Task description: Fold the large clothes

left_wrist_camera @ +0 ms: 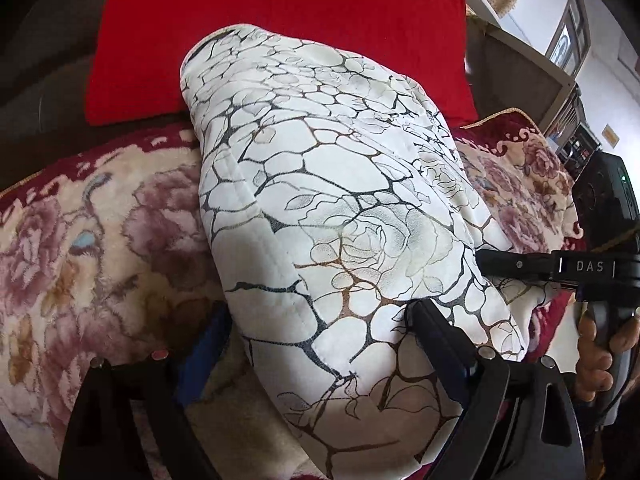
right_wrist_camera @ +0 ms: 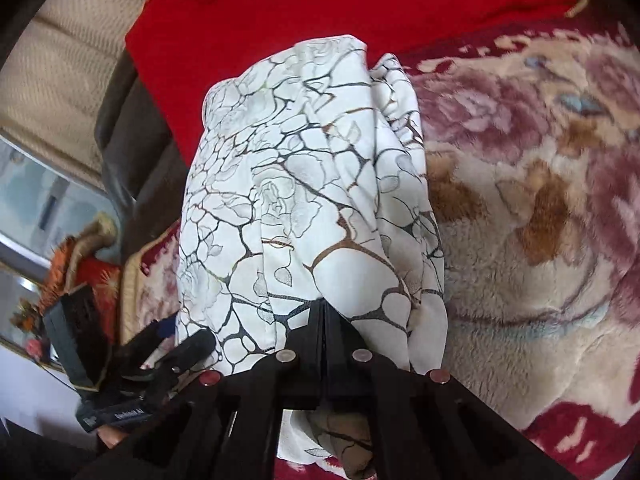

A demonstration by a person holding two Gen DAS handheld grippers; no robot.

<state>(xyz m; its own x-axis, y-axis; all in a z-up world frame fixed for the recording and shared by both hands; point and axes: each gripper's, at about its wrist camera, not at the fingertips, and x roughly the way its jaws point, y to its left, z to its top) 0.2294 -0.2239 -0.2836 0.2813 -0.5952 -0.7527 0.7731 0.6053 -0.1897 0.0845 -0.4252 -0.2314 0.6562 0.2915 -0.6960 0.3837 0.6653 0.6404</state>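
Observation:
A large white garment (left_wrist_camera: 320,200) with a black and brown crackle-and-rose print lies bunched in a folded heap on a floral plush blanket (left_wrist_camera: 100,240); it also shows in the right wrist view (right_wrist_camera: 304,200). My left gripper (left_wrist_camera: 316,344) is open, its fingers (left_wrist_camera: 436,336) spread on either side of the garment's near end, the left finger partly hidden under it. My right gripper (right_wrist_camera: 322,312) is shut on the garment's near edge. It appears in the left wrist view (left_wrist_camera: 484,262) at the heap's right side.
A red cushion (left_wrist_camera: 280,20) lies behind the garment, also in the right wrist view (right_wrist_camera: 340,8). The blanket (right_wrist_camera: 540,220) spreads to the right. A beige knitted throw (right_wrist_camera: 68,64) and dark sofa back sit at the left. Shelving (left_wrist_camera: 568,92) stands far right.

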